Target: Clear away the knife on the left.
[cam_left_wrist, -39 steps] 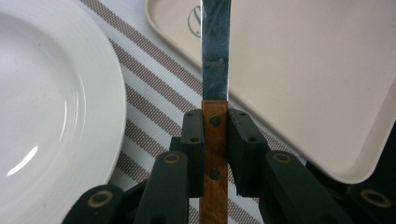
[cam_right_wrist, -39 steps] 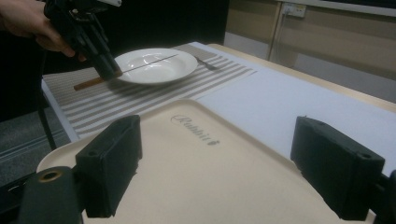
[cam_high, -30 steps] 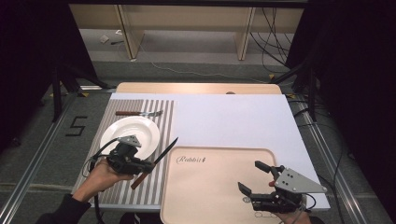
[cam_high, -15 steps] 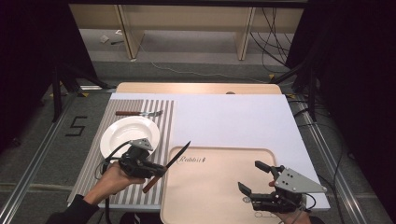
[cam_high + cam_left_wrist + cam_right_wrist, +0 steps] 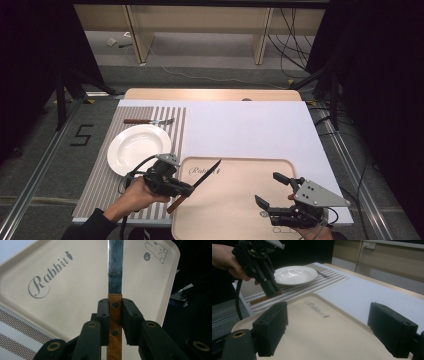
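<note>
Two tools work over the counter. The left tool (image 5: 186, 190) clamps a knife (image 5: 115, 290) by its wooden handle, blade aimed toward 1 o'clock above the tray's (image 5: 240, 210) left rim. At 5 o'clock the right tool (image 5: 274, 189) rests on the tray, jaws wide apart. A plate (image 5: 139, 148) lies at 10 o'clock, on a striped mat (image 5: 100, 187).

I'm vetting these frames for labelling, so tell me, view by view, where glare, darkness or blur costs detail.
High view: dark surroundings either side, table evenly lit, knife small but legible. Left gripper view: sharp on the knife handle; blade carries mottled reflections; right edge falls into darkness. Right gripper view: near jaws soft, plate shows bright glare, tray lettering readable.
</note>
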{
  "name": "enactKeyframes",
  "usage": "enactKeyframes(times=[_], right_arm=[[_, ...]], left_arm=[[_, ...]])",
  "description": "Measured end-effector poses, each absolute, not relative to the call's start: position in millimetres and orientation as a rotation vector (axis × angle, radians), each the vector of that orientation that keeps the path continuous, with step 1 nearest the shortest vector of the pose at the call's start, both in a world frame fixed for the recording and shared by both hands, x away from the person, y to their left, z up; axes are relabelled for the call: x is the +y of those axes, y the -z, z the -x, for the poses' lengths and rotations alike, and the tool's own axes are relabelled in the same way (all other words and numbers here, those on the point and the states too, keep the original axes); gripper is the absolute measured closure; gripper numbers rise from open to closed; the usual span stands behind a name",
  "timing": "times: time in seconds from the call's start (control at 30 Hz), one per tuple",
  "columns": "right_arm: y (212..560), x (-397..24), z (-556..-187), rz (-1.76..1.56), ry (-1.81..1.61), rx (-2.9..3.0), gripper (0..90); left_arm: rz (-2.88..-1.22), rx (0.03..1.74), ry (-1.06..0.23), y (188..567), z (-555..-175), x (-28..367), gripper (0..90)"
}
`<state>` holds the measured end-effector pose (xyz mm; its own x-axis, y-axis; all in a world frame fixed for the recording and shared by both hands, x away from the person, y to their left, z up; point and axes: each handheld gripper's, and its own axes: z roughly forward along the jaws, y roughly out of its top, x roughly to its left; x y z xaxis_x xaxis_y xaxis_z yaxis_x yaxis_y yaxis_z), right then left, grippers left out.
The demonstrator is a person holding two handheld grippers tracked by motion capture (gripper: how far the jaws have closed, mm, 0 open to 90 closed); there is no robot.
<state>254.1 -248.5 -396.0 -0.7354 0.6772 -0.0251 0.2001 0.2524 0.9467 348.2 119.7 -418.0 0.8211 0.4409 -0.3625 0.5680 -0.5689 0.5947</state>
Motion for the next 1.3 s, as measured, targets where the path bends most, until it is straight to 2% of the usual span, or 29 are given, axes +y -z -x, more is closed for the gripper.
enactKeyframes(times=[0.4, 0.83, 1.3], right_arm=[[395.8, -248.5, -253.8, -0.793, -1.492, 2.099, 17.5], [395.4, -248.5, -253.3, -0.792, -1.492, 2.1, 17.5], [395.3, -248.4, -253.0, -0.791, -1.493, 2.1, 17.5]], left_arm=[[-2.328, 0.72, 0.195, 429.0, -345.8, 98.7, 77.1], [-2.383, 0.707, 0.246, 441.9, -341.7, 79.3, 77.1], [-2.418, 0.776, 0.278, 457.0, -343.4, 67.6, 77.0]])
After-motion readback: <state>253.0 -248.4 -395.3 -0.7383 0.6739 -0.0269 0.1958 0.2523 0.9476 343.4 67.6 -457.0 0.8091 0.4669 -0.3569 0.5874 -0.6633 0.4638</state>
